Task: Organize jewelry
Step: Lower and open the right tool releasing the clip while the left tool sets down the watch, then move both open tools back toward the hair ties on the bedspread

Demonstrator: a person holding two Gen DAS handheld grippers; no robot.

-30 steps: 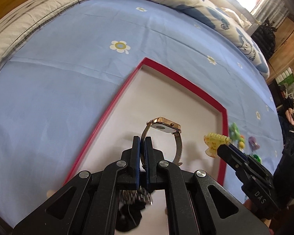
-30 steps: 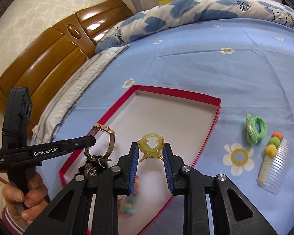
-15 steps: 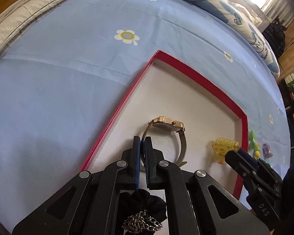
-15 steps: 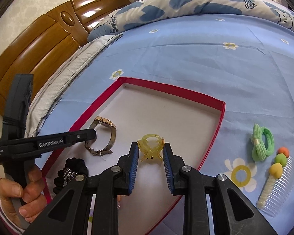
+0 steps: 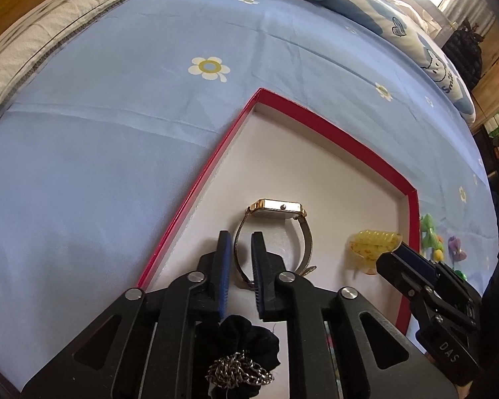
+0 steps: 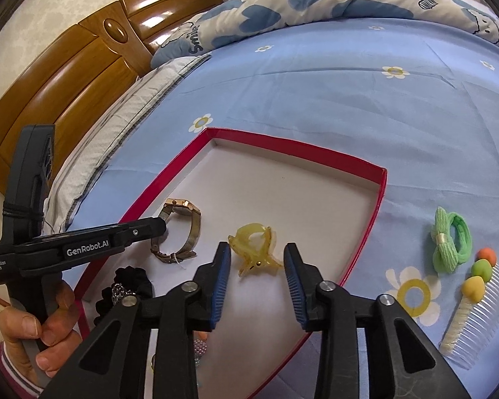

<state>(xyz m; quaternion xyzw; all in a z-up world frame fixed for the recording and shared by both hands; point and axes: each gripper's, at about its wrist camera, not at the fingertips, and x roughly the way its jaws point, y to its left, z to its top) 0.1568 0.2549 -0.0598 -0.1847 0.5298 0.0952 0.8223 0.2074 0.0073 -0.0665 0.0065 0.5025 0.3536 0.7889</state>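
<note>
Blue pads, right gripper (image 6: 257,261): jaws have just been opening; they are now standing clear on both sides of the yellow hair claw (image 6: 254,249), with a gap showing at each pad, so nothing is being held.
Blue pads, left gripper (image 5: 240,252): jaws have just been parting a little; one side of the watch strap is passing between them, and bare gaps are showing on either side, so I am reading this as released, not pinched.
Black scrunchie (image 5: 239,339): lying nearest the left camera, under the gripper body, with a silver chain (image 5: 238,370) piled on it; both are sitting inside the red box (image 6: 381,196).
Watch (image 5: 276,229): resting on the white box floor just ahead of the left fingertips, gold case on the far side, strap loop opening toward the gripper.
Hair claw position: sitting on the box floor directly ahead of the right gripper, between its tips, teeth spreading toward the camera, hinge end pointing away and left.
Key relation: both placed pieces are lying straight ahead of their own grippers, so each hand is needing only a straight pull-back to clear them.
Items outside the box: the green hair tie (image 6: 449,244) and the clear comb (image 6: 472,309) with coloured beads are waiting on the blue bedsheet (image 6: 316,99), to the right of the box wall.
Nearer hand: the right one is lying closer to these; the left is being blocked by the box.
Judged next step: right gripper swinging rightward over the wall toward the hair tie.
Far field: patterned quilt (image 6: 316,3) and wooden headboard (image 6: 83,76) are lying beyond the sheet.
</note>
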